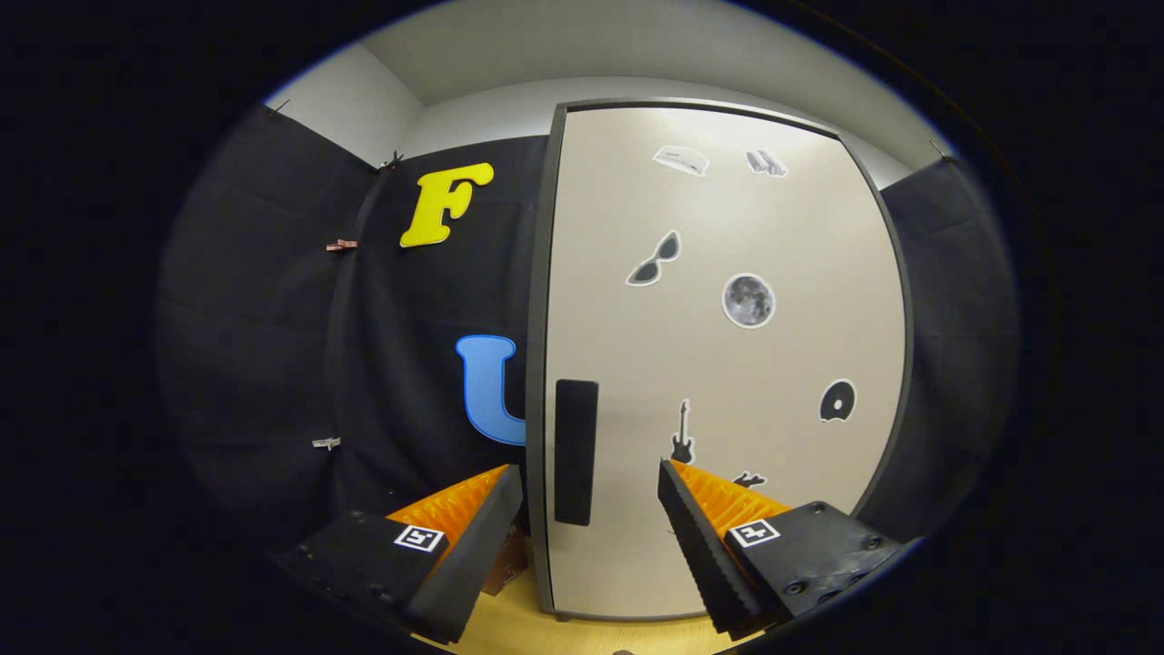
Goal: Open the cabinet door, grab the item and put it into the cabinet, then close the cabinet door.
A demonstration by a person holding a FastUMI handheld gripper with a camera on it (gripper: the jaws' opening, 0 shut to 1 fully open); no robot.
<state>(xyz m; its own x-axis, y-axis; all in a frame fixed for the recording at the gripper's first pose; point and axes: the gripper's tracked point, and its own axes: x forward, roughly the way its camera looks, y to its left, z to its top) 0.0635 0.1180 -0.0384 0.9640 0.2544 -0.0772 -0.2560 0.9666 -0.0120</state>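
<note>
Pale and closed, the cabinet door (pixel 727 364) faces the gripper (pixel 591 482), whose fingers are spread wide and hold nothing. Its dark handle (pixel 576 452) lies beyond them, in their gap. Left of the door's foot, a brownish item (pixel 506 566) hides mostly behind the left finger.

Closed pale cabinet door (pixel 727 364), dark handle (pixel 576 452)
</note>
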